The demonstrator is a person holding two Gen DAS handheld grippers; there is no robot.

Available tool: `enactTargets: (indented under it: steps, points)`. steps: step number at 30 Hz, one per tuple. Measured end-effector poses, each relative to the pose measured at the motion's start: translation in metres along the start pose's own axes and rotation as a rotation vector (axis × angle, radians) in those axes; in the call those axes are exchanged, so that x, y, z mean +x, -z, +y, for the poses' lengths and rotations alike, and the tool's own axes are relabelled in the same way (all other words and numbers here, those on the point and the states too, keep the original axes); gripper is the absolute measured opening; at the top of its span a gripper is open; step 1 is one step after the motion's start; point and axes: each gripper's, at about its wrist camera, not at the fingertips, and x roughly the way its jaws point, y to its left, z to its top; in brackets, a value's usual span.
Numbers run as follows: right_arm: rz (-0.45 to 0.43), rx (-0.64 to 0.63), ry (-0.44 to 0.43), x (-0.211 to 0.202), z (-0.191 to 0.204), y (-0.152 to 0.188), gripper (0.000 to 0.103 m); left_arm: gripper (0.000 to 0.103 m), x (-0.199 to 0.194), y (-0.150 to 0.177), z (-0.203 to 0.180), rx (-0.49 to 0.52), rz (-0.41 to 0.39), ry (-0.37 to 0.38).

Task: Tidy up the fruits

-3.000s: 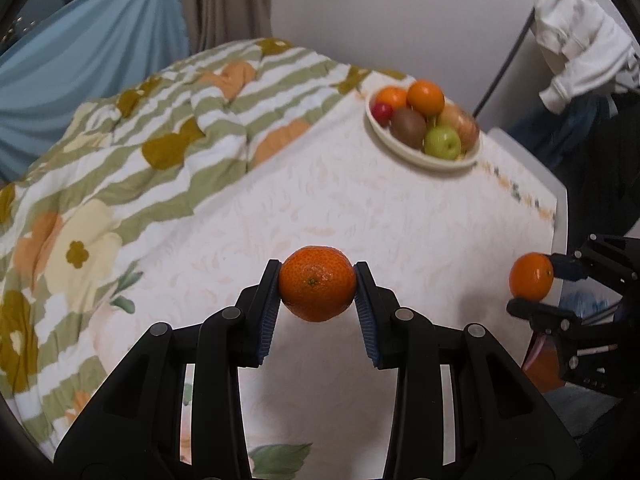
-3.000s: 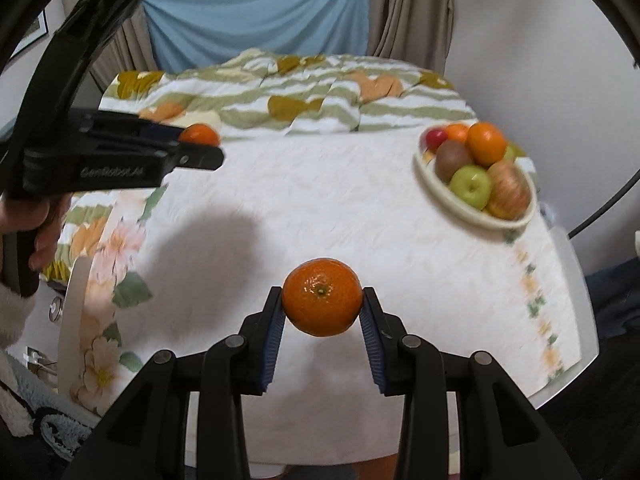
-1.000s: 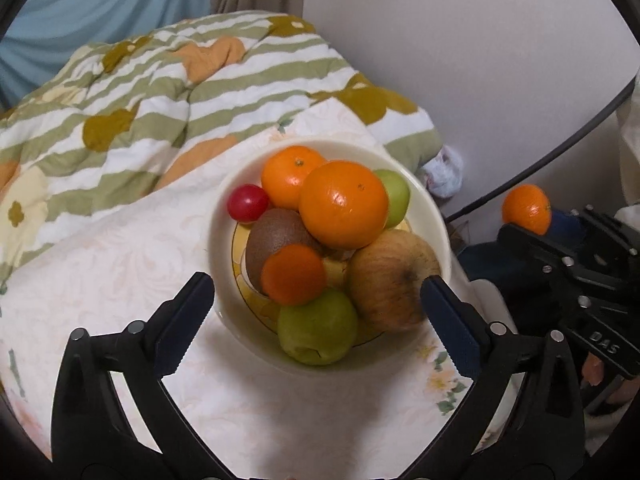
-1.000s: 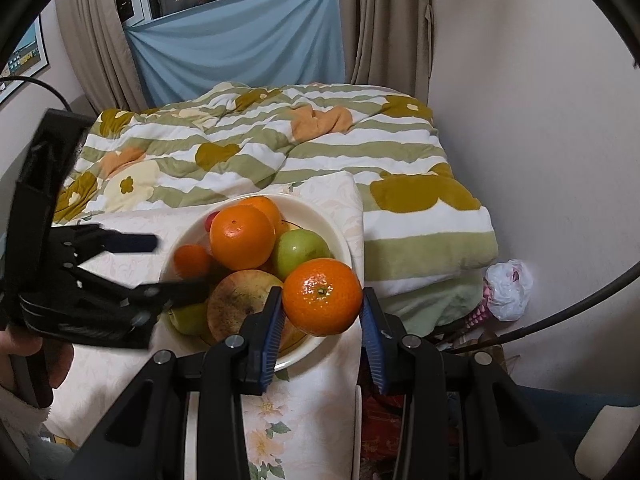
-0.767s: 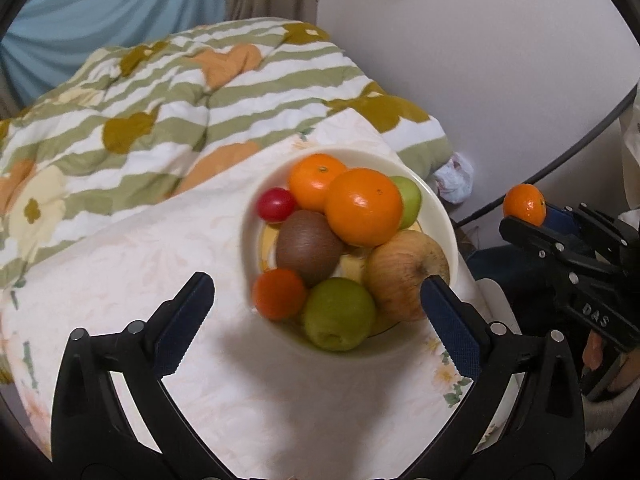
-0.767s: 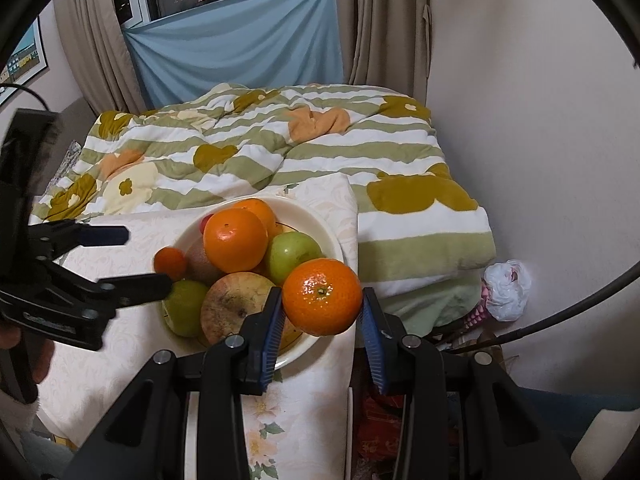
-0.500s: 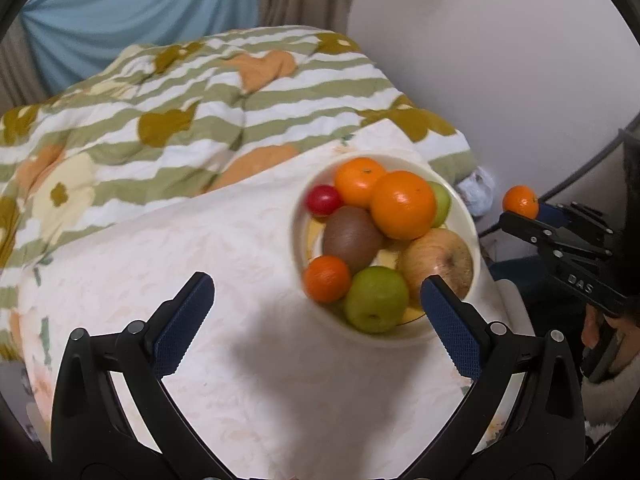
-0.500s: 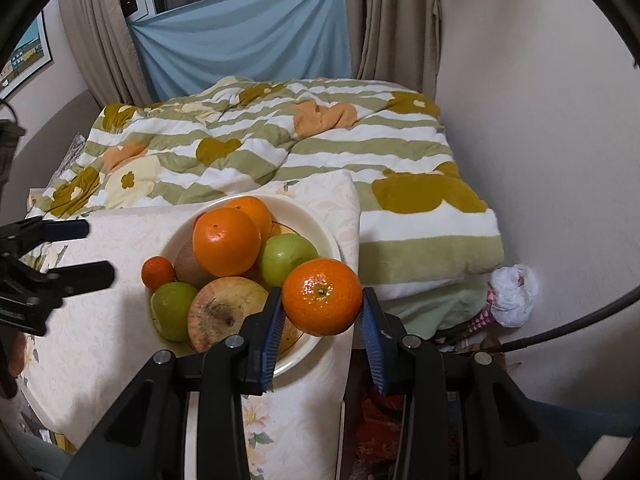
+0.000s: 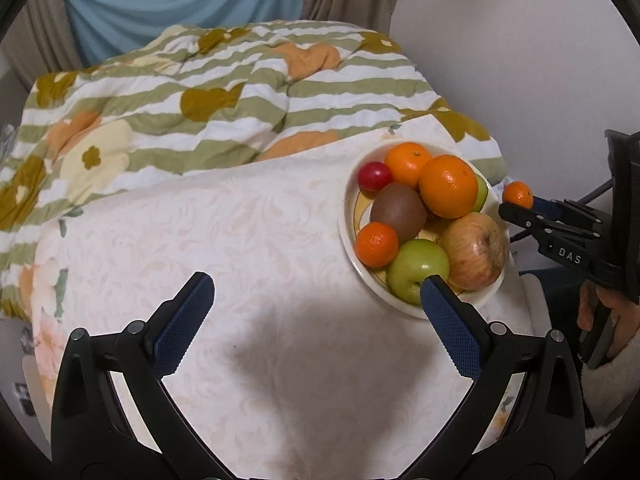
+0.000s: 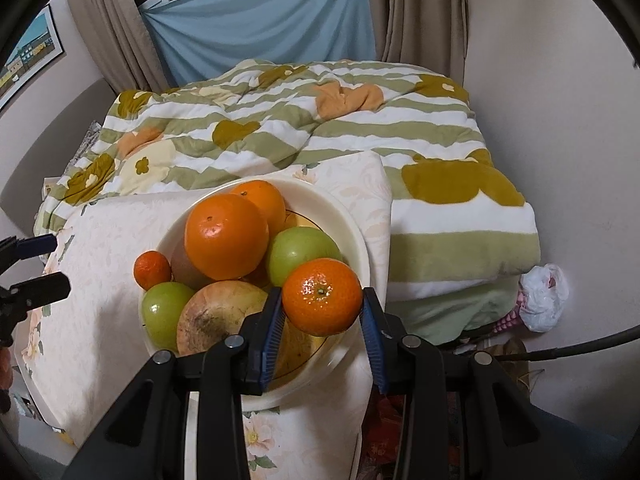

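Nearest the right wrist camera, the right gripper [image 10: 322,320] is clamping a small mandarin [image 10: 322,297] between its blue pads, holding it just over the near rim of the cream bowl [image 10: 360,240]. Off to the left of that view, the left gripper [image 9: 316,312] is hanging over bare tablecloth [image 9: 240,240] with its jaws spread wide and nothing between them, the bowl lying at its right fingertip.

Just beyond the held mandarin, the bowl is carrying a mottled apple [image 10: 220,316], a near green apple [image 10: 166,308], another small mandarin [image 10: 152,269] at the left rim, a second green apple [image 10: 302,258], a large orange [image 10: 226,236] riding on top and another orange [image 10: 260,200] behind it. From the left wrist view a kiwi [image 9: 398,212] and a small red fruit [image 9: 374,176] are also sitting in it.

Farther back, a striped floral quilt [image 10: 320,132] is lying against the table's far edge.

Judging by this, the job is looking nearly done: no fruit is lying loose on the cloth, and the held mandarin appears to be the last piece awaiting a place. The pile is sitting crowded, so a gap near the right rim seems the safest spot.
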Motion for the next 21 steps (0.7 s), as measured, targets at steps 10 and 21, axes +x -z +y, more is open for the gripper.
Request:
enactTargets:
  steps: [10, 21]
  points:
    - [-0.043, 0.032, 0.014, -0.005, -0.002, -0.001, 0.083, 0.103, -0.004, 0.003, 0.005, 0.012, -0.005, -0.012]
    - [-0.135, -0.013, 0.103, -0.059, 0.043, -0.002, 0.100, 0.103, -0.062, 0.019, 0.029, 0.010, -0.123, -0.005]
